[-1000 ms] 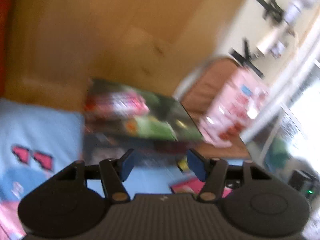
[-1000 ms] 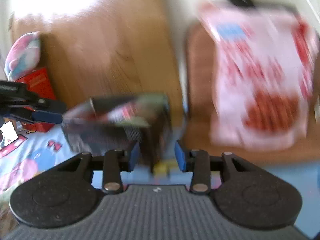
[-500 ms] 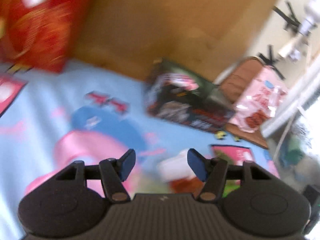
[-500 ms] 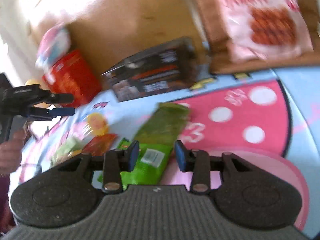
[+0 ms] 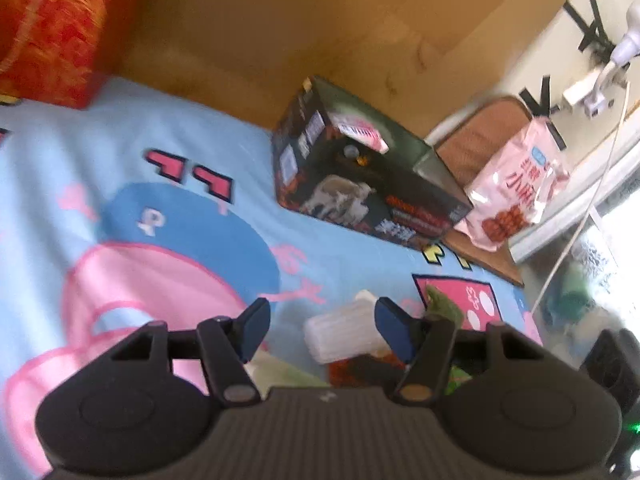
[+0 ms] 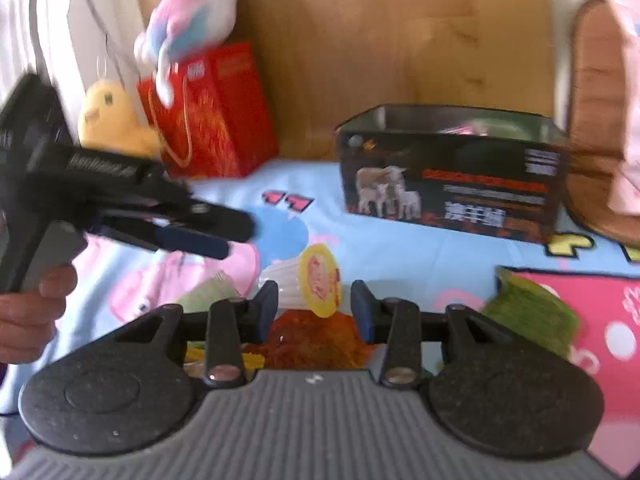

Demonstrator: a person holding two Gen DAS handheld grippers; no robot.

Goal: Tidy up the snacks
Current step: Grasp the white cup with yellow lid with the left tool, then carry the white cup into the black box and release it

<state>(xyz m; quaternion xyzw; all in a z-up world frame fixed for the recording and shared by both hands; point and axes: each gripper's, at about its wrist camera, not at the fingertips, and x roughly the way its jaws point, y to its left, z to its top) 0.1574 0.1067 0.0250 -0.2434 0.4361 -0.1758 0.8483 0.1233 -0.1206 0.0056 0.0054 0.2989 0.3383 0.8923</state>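
Note:
An open black box (image 5: 360, 176) with a sheep picture stands at the mat's far edge, also in the right wrist view (image 6: 452, 184), with a pink wrapper inside. Loose snacks lie on the mat: a white ribbed jelly cup (image 5: 344, 336) with a yellow lid (image 6: 318, 286), an orange packet (image 6: 316, 340) and a green packet (image 6: 532, 312). My left gripper (image 5: 324, 324) is open and empty, just short of the cup. My right gripper (image 6: 314, 308) hovers over the cup and orange packet, its jaws opening with nothing pressed between them. A hand (image 6: 32, 308) carries the left gripper (image 6: 236, 236).
A pink snack bag (image 5: 516, 192) lies on a brown board (image 5: 480, 144) right of the box. A red gift bag (image 6: 216, 112), a yellow chick toy (image 6: 112, 120) and a pastel plush (image 6: 188, 16) stand at the far left. Wooden floor lies beyond the cartoon mat (image 5: 160, 200).
Both views have swung from the black box and pink bag down onto the mat with the loose snacks. The left gripper has come in closer at the left of the right wrist view.

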